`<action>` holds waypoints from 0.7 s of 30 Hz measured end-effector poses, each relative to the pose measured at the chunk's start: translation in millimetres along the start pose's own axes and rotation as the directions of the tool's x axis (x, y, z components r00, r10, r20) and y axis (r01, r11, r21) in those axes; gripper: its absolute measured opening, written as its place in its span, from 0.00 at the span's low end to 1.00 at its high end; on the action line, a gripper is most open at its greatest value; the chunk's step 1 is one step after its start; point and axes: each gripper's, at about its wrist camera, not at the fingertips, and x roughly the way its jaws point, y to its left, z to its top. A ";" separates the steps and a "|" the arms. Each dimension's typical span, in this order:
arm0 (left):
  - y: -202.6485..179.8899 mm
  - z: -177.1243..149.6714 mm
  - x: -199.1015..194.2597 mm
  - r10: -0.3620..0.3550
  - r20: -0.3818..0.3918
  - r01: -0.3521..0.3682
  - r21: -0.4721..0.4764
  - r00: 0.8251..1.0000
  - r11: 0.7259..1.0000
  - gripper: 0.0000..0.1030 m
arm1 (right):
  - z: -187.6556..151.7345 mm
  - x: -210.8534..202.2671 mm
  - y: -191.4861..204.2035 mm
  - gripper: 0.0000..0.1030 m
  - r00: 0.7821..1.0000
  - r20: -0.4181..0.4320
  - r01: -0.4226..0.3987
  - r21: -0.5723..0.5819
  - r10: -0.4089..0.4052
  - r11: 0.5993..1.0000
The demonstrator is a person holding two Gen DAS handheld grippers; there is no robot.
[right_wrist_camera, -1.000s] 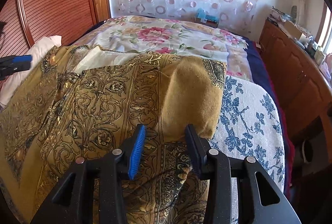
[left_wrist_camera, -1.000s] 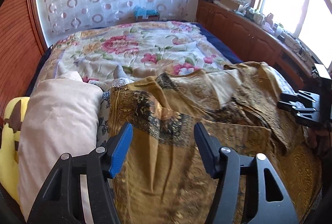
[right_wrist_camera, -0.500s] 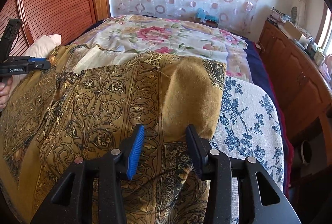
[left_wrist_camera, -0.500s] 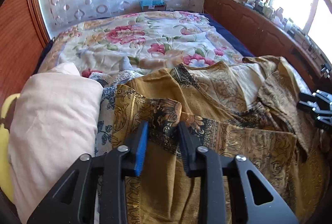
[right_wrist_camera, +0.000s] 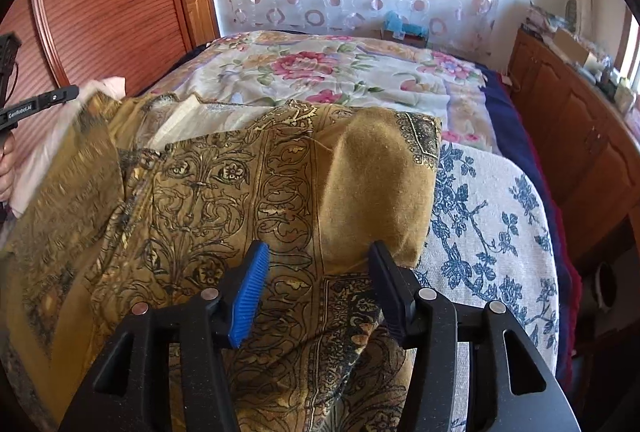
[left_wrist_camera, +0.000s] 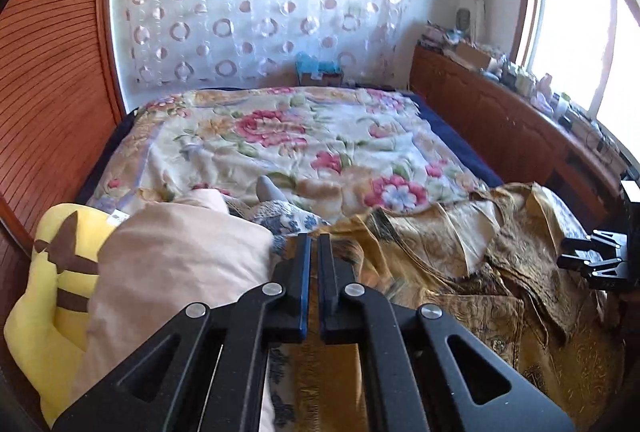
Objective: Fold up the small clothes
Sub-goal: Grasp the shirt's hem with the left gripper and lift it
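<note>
Meanwhile left gripper [left_wrist_camera: 314, 248] pinches the gold garment [right_wrist_camera: 248, 199]; right gripper [right_wrist_camera: 316, 264] opens, angled down.

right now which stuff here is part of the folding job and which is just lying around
Part of the job:
- gold patterned garment
- left claw, shut on the garment's edge
- right claw, jaws opening astride the garment

Just lying about:
- pink pillow
- yellow plush
- floral quilt
- blue-flowered cloth
- clutter on the cabinet
</note>
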 end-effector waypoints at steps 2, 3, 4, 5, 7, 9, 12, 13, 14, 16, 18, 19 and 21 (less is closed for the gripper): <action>5.1 -2.2 -0.4 -0.016 -0.004 0.016 -0.021 1.000 1.000 0.04 | 4.8 -6.6 -6.2 0.55 1.000 0.007 0.009 0.021 -0.009 1.000; 6.2 -3.6 1.1 -0.028 -0.012 0.028 -0.026 1.000 0.999 0.04 | 8.1 -10.8 -11.2 0.57 1.000 0.017 0.025 0.029 -0.026 0.999; 6.4 -3.4 4.1 -0.039 -0.019 0.038 -0.029 0.999 0.999 0.04 | 11.4 -13.8 -16.1 0.60 0.999 0.023 0.044 0.033 -0.045 0.998; 5.5 -4.2 9.5 -0.062 -0.035 0.061 -0.038 0.997 0.997 0.04 | 14.9 -15.8 -21.4 0.60 0.998 0.026 0.060 0.037 -0.061 0.998; 2.5 -5.8 16.8 -0.069 -0.062 0.067 -0.043 0.996 0.997 0.08 | 21.6 -17.0 -33.5 0.60 0.996 0.026 0.079 0.050 -0.080 0.996; -2.2 -7.4 23.5 -0.070 -0.084 0.067 -0.030 0.994 0.997 0.25 | 27.3 -15.0 -44.7 0.60 0.996 0.028 0.079 0.069 -0.081 0.994; -8.2 -9.2 27.0 -0.100 -0.090 0.099 -0.026 0.991 0.995 0.43 | 33.4 -6.0 -58.1 0.61 0.997 0.029 0.068 0.110 -0.072 0.992; -9.7 -9.9 27.4 -0.105 -0.093 0.103 -0.022 0.990 0.994 0.44 | 35.4 -0.9 -61.5 0.61 0.998 0.024 0.053 0.126 -0.057 0.991; -11.1 -10.1 28.5 -0.104 -0.098 0.103 -0.015 0.990 0.995 0.44 | 38.2 4.0 -63.6 0.61 0.999 0.017 0.043 0.135 -0.046 0.990; -14.4 -12.4 31.2 -0.098 -0.114 0.098 -0.002 0.989 0.995 0.44 | 44.6 15.3 -65.9 0.61 0.999 0.006 0.033 0.134 -0.034 0.990; -17.0 -13.9 34.7 -0.100 -0.129 0.101 0.004 0.987 0.995 0.44 | 48.1 25.8 -67.6 0.61 0.999 -0.006 0.032 0.131 -0.031 0.991; -18.6 -14.4 36.8 -0.101 -0.139 0.103 0.008 0.985 0.995 0.44 | 49.6 29.4 -66.5 0.61 1.000 -0.005 0.030 0.127 -0.029 0.991; -21.4 -15.5 39.7 -0.106 -0.155 0.110 0.019 0.982 0.994 0.45 | 50.8 32.8 -61.6 0.61 1.000 0.002 0.030 0.103 -0.030 0.994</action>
